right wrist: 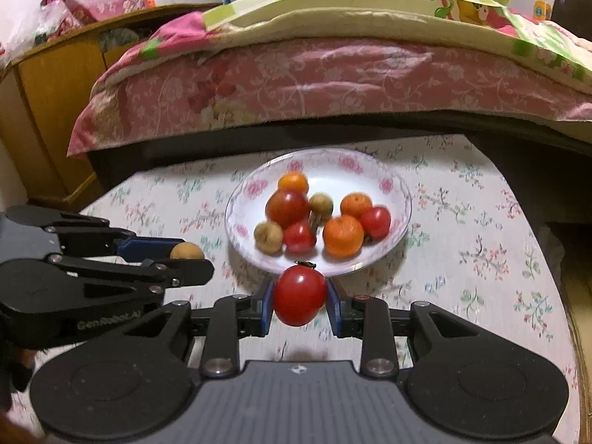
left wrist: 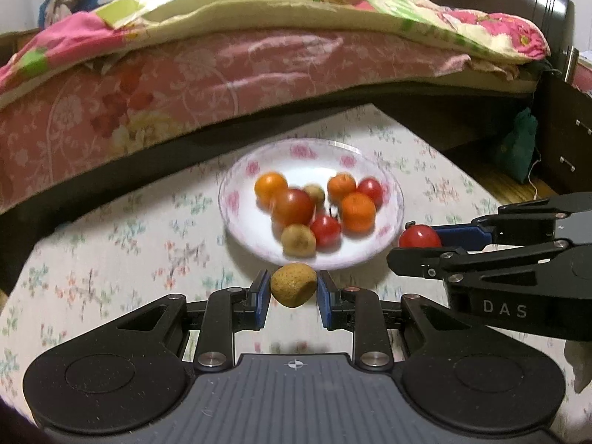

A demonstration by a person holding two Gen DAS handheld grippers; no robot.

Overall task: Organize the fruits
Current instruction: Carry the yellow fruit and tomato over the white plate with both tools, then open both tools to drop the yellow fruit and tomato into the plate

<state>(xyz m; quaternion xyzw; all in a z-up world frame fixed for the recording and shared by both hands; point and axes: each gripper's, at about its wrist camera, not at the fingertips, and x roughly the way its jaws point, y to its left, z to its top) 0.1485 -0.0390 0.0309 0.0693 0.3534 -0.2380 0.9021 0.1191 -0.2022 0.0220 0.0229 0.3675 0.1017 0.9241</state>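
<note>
**Both claws loaded at the near rim of the plate**

My left claw (left wrist: 293, 290) is gripping a brown-skinned fruit (left wrist: 293, 285) between its blue pads, with the jaws drawn narrow around it. The fruit is hanging just near of the white flowered plate (left wrist: 236, 170), above the flower-print tablecloth (left wrist: 111, 236). My right claw (right wrist: 300, 298) is pinching a red tomato (right wrist: 299, 295) in the same way, also at the plate's near rim; from the left wrist it is showing at the right, beside the plate. The two claws are working side by side, left of and right of the plate's near edge.

On the plate, three oranges (right wrist: 343, 236), three more tomatoes (right wrist: 288, 208) and two more brown fruits (right wrist: 269, 236) are lying bunched together, several touching. Beyond the table's far edge a bed with a pink flowered cover (left wrist: 185, 85) is filling the background.
</note>
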